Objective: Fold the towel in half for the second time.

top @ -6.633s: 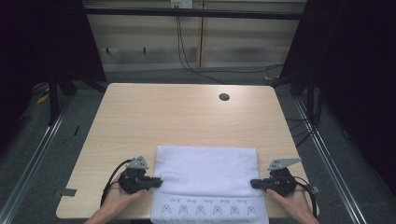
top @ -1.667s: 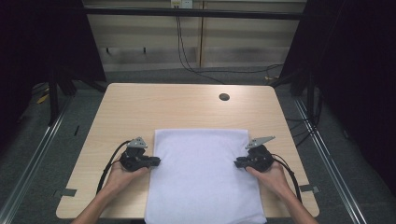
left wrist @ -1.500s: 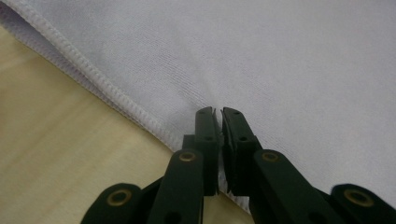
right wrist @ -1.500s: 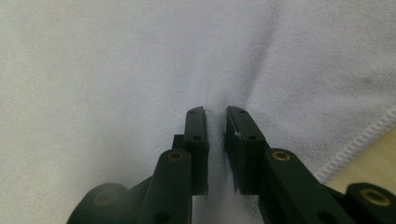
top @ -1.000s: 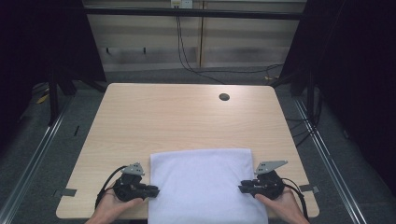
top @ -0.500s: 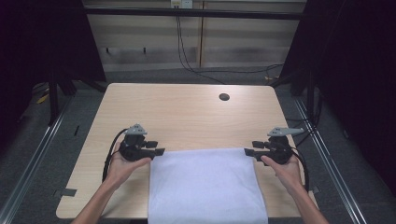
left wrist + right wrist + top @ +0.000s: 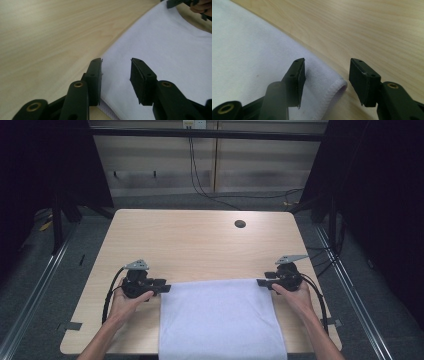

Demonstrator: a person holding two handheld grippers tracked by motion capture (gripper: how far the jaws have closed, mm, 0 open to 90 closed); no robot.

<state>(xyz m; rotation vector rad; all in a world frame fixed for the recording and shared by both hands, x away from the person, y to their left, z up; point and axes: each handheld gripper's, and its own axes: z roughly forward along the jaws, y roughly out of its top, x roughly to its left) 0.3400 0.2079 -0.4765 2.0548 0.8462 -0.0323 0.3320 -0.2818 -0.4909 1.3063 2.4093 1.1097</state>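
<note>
Both grippers' fingers (image 7: pixel 95 75) straddle towel (image 7: pixel 220 320) corners.

Even overhead light falls on the table (image 7: pixel 200 245) in the high view, while the surroundings at upper left and right sink into near black. Shadows are soft and short. The white cloth (image 7: pixel 220 320) is bright but not blown out. In both gripper views the near jaws are slightly soft, and the far wood blurs.

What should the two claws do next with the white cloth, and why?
Probably close on the far corners. The left claw and right claw are open at the cloth's far edge, and a corner lies between the jaws in each gripper view, not pinched. Their jaws have just been opening.
</note>
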